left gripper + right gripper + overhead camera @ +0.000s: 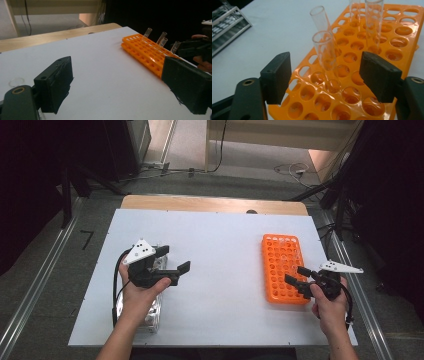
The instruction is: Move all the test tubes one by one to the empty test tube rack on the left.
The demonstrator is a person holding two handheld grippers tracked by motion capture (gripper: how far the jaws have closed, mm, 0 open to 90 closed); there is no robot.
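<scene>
The right hand-held gripper [324, 80], jaws spread, frames a clear test tube [325, 53] in the orange rack [372, 50]: light, slick, brittle, best pinched gently mid-wall.

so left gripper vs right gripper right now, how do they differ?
Left gripper hovers over bare white table, nothing between its jaws. Right gripper sits at the orange rack, jaws either side of a clear tube standing in it, not touching. The left points toward the rack across the table; the right is already over its near end. Both are open, hand-held, black-jawed.
</scene>
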